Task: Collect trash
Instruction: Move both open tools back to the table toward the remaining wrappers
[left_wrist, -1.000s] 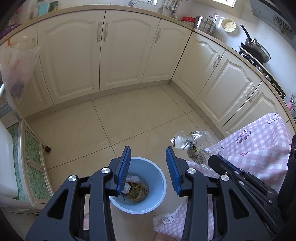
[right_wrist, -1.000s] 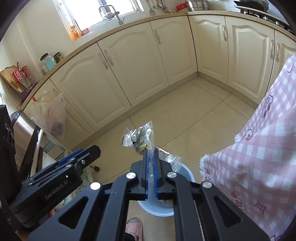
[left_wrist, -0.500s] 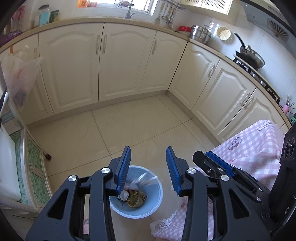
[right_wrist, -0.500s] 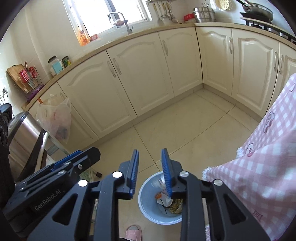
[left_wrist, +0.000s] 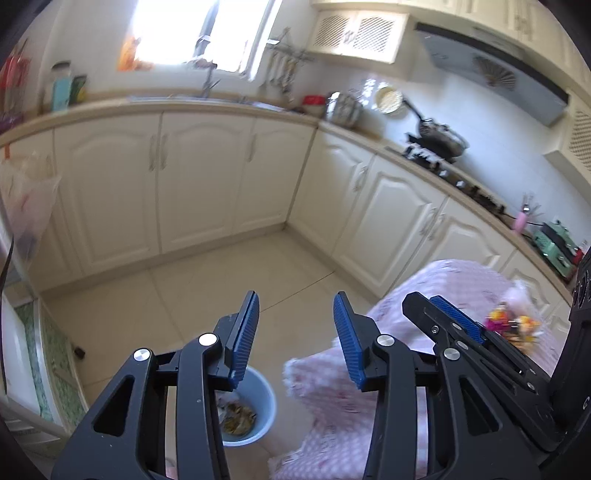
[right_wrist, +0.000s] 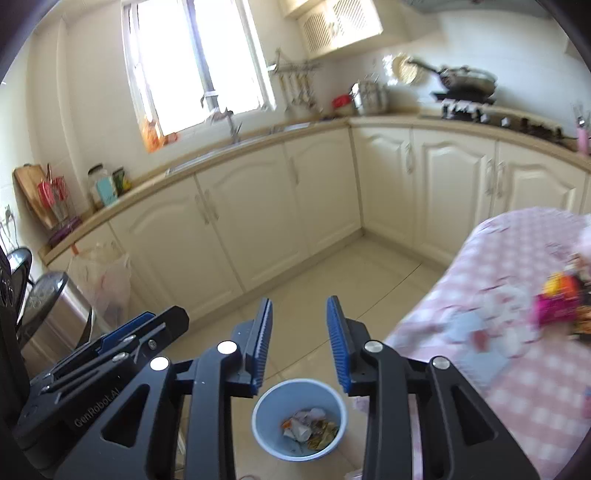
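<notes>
A light blue trash bin (right_wrist: 300, 419) stands on the tiled floor below both grippers, with crumpled wrappers (right_wrist: 308, 428) inside; it also shows in the left wrist view (left_wrist: 255, 413). My left gripper (left_wrist: 295, 338) is open and empty, high above the bin. My right gripper (right_wrist: 299, 341) is open and empty, above the bin. Colourful wrappers (right_wrist: 561, 302) lie blurred on the pink checked tablecloth (right_wrist: 517, 332) at the right; they also show in the left wrist view (left_wrist: 511, 325).
Cream cabinets (left_wrist: 199, 184) line the back and right walls under a counter with a sink, pots and a stove (left_wrist: 436, 144). A plastic bag (right_wrist: 101, 277) hangs at the left near a steel bin (right_wrist: 55, 310).
My right gripper opened and the clear plastic bag it held dropped into the bin. Both grippers have since risen and tilted up, showing more of the table and counters.
</notes>
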